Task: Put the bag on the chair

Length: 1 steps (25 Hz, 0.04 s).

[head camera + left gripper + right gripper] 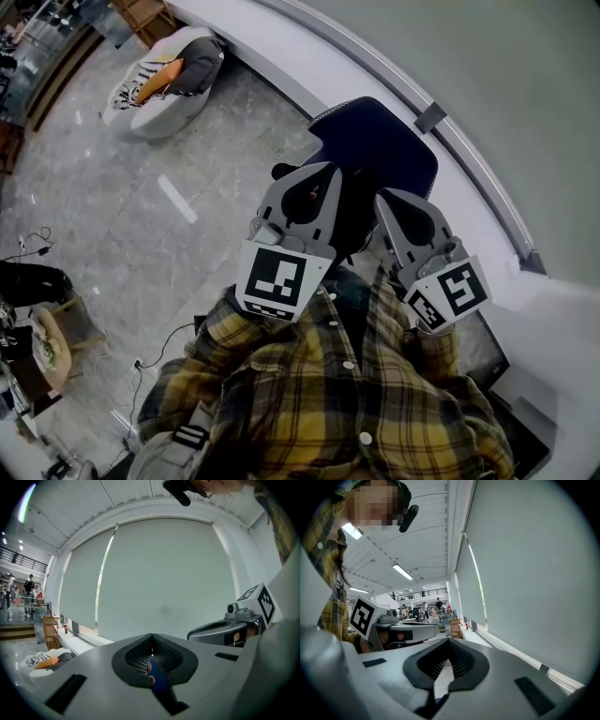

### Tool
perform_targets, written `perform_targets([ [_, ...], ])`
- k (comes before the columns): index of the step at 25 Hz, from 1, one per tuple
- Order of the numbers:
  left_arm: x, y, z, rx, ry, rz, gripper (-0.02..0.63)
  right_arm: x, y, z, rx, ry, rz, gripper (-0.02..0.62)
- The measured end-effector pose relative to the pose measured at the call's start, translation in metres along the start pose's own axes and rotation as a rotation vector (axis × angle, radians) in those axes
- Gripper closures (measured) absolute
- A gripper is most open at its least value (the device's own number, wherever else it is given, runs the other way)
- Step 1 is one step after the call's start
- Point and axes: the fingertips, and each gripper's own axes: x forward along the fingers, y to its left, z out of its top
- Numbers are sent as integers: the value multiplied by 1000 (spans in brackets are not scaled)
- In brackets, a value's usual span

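A dark blue chair point(380, 150) stands right in front of me on the marble floor; in the head view both grippers reach out over it side by side. My left gripper point(329, 169) is shut, its tips meeting point(151, 642), and a strip of blue point(158, 680) shows through the gap behind the tips. My right gripper point(383, 195) is also shut point(448, 641) with nothing between its tips. A grey strap with a buckle point(188, 436) lies over the plaid-shirted shoulder, leading to a grey bag point(155, 461) at the picture's bottom edge. I cannot tell what the dark shape point(354, 220) between the grippers is.
A white ledge point(281, 52) runs along the blind-covered window behind the chair. A white beanbag point(159, 103) with orange and grey cushions sits at the far left. Cables point(155, 354) and a small wooden seat point(58, 345) lie at the left. People stand in the far hall point(424, 609).
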Motion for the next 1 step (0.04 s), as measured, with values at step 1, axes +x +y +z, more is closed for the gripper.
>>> perform_targets([
  [1, 0, -1, 0, 1, 0, -2, 586, 0, 0, 0, -1, 1, 1, 578],
])
